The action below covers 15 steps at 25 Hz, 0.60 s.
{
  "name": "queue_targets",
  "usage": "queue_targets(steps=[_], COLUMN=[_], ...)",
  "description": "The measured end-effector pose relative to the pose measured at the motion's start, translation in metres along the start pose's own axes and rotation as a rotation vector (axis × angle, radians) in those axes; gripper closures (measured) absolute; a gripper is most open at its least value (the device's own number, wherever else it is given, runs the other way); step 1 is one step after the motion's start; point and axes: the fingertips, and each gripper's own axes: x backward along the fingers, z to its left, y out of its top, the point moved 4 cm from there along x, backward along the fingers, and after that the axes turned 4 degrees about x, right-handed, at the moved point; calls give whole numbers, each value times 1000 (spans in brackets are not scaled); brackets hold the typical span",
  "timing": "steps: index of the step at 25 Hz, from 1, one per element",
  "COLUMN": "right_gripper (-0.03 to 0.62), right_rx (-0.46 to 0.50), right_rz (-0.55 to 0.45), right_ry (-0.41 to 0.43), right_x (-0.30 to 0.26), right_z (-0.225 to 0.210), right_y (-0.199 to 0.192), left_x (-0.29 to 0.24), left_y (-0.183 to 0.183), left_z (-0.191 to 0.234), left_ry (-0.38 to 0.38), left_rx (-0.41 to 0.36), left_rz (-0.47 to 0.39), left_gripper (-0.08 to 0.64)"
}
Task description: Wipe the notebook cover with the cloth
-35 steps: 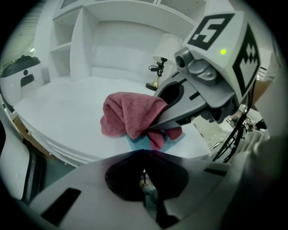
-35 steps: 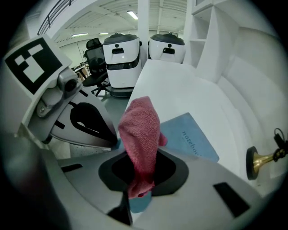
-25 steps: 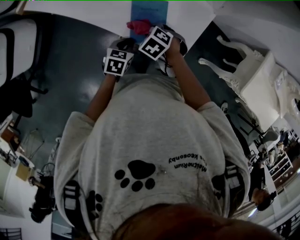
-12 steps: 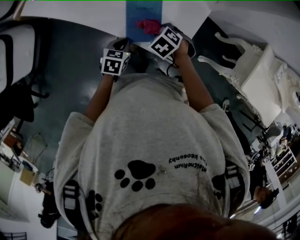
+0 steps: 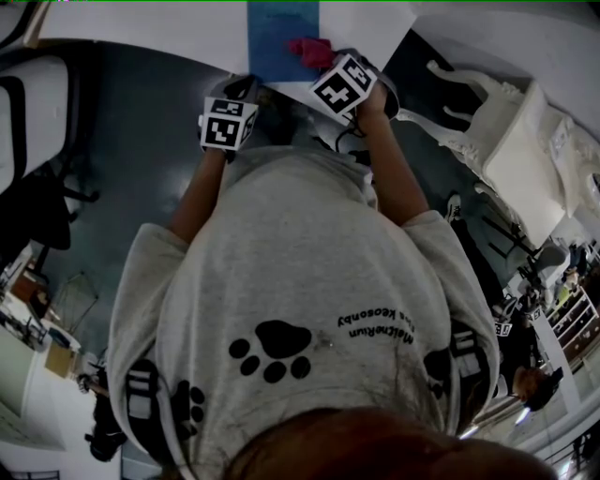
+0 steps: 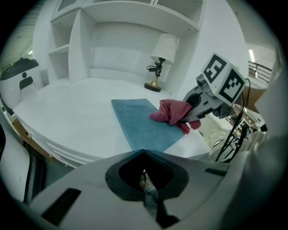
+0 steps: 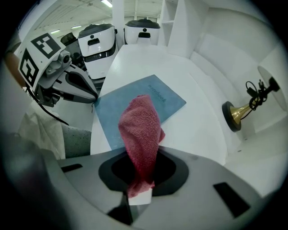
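Head view: blue notebook [image 5: 277,33] lies on the white table [image 5: 141,28]. The red cloth [image 5: 309,49] is on its right part at the right gripper [image 5: 328,66], and the left gripper [image 5: 246,92] is at the near edge.

Left gripper view: jaws together at the notebook's near corner; unclear if pinching it.

Right gripper view: jaws clamped on the cloth, its free end lying on the cover.

Looks mid-wipe. Next move needs the cloth dragged across the cover, pressed flat.

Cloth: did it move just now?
Yes. In the head view the cloth slid rightward across the notebook, from its left edge to its right edge.
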Motion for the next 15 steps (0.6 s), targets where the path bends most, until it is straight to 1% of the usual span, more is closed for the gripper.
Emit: queue_targets(steps=[5,8,11,15], right_gripper=[522,522,522,522], right_rx=[-31,-47,-51,-28], right_rz=[10,-1,-39,-105], right_ry=[-20,-40,-64,-79], right_x=[4,10,22,40], right_z=[-7,-11,-13,-13], right_y=[-13,-16,-12,3], left_x=[-3,-3,-5,-7], left_y=[-3,-4,-6,-7], left_z=[-2,-2,-3,-6], left_ry=[-4,-4,-3,-3], left_rx=[-6,-4,1,3], left_rz=[7,12,13,6], left_gripper=[549,549,549,549])
